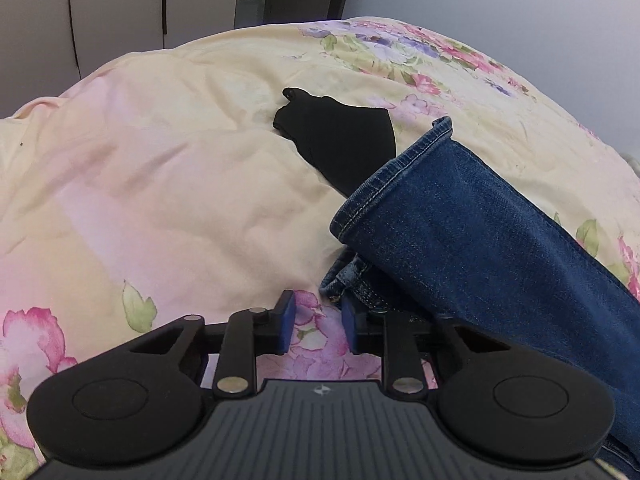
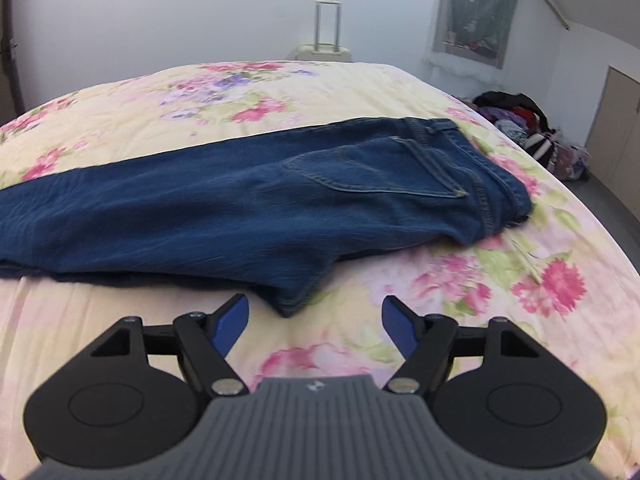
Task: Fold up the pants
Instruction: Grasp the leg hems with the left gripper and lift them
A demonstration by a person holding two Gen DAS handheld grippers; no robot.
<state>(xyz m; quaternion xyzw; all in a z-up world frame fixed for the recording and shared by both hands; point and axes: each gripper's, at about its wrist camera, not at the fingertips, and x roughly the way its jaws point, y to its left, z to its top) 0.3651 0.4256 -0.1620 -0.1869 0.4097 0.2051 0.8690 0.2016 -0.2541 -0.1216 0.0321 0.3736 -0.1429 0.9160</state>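
Jeans (image 2: 256, 200) lay lengthwise across the floral bedspread (image 2: 120, 112), folded leg over leg, waistband and back pocket toward my right. My right gripper (image 2: 315, 322) hovered just short of the near denim edge, jaws spread wide and holding nothing. My left gripper (image 1: 319, 322) sat at the leg ends, jaws parted and empty, its right finger touching the lower hem. A black cloth (image 1: 340, 136) lay beyond the cuffs.
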